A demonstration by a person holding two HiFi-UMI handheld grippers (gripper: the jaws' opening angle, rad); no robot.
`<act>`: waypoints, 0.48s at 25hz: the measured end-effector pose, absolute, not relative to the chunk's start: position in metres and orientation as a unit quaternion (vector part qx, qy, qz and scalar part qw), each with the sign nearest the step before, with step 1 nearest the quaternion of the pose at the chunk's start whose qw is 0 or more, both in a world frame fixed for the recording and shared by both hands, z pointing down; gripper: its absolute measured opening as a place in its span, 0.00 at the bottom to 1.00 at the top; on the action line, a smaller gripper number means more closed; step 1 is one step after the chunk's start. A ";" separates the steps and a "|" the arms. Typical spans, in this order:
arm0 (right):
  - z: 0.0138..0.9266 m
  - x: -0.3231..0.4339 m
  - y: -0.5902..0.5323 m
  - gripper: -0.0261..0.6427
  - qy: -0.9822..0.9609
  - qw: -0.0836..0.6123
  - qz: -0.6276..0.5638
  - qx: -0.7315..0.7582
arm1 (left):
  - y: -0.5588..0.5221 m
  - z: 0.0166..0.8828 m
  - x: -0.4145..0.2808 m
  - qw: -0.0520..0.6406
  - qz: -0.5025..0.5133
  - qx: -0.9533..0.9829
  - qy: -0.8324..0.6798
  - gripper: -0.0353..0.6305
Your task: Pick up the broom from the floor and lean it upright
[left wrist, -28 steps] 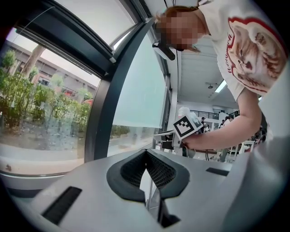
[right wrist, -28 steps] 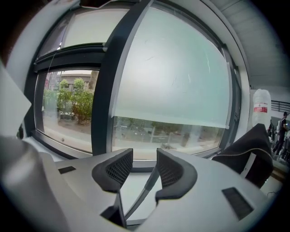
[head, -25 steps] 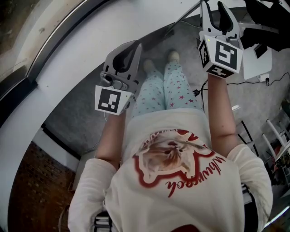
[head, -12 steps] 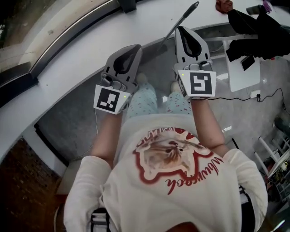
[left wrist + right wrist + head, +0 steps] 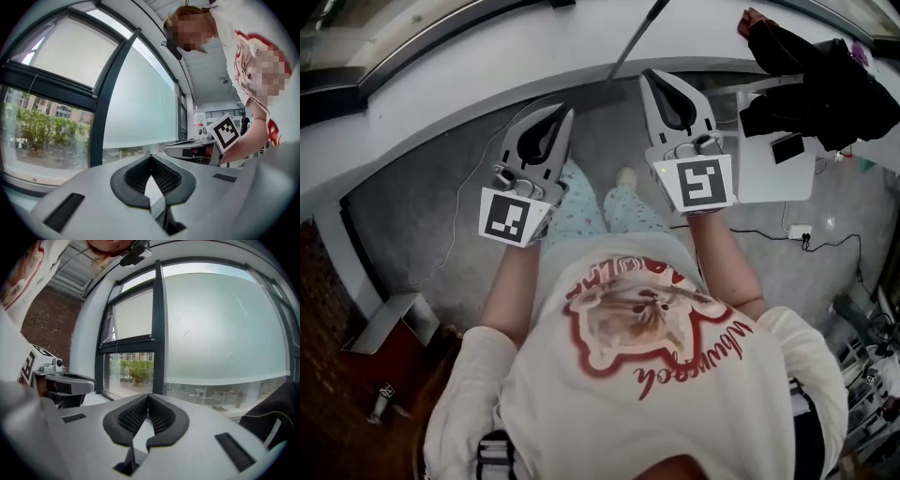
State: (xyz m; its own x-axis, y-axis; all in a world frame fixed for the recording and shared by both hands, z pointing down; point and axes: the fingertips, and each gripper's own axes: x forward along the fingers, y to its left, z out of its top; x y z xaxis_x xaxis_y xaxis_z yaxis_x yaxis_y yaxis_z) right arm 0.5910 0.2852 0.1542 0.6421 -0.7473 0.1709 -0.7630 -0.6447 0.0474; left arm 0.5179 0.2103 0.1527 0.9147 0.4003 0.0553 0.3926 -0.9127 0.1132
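Both tools are closed and empty: left tool (image 5: 557, 114); right tool (image 5: 654, 80), whose jaws have just been closing on nothing. The broom handle (image 5: 637, 39) appears to lean on the window ledge (image 5: 487, 56), at 12 o'clock from the right tool. Back straight away and avoid brushing it.

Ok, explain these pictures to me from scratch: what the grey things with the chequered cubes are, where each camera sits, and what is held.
No robot here: a person holds a left hand-held gripper and a right hand-held gripper, grey two-jaw tongs; each patterned cube is part of its tool. The head view looks steeply down from the person's head onto the grey floor. The two gripper views ride on the tools and look along their jaws toward the window. Both pairs of jaws are together, with nothing between; the right pair has just been closing. Across the white ledge ahead slants a thin dark rod, possibly the broom's handle; its head is out of sight.
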 end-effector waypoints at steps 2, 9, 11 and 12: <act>0.151 0.580 0.291 0.08 -0.438 0.048 0.064 0.895 | 0.222 0.146 0.504 0.045 0.031 0.982 0.181 0.08; 0.123 0.542 0.286 0.08 -0.479 0.038 0.046 0.876 | 0.233 0.113 0.472 0.037 0.003 0.990 0.139 0.08; 0.116 0.523 0.277 0.08 -0.497 0.034 0.030 0.867 | 0.232 0.106 0.458 0.036 -0.005 0.991 0.133 0.08; 0.114 0.512 0.274 0.08 -0.506 0.030 0.026 0.862 | 0.232 0.103 0.450 0.036 -0.009 0.991 0.130 0.08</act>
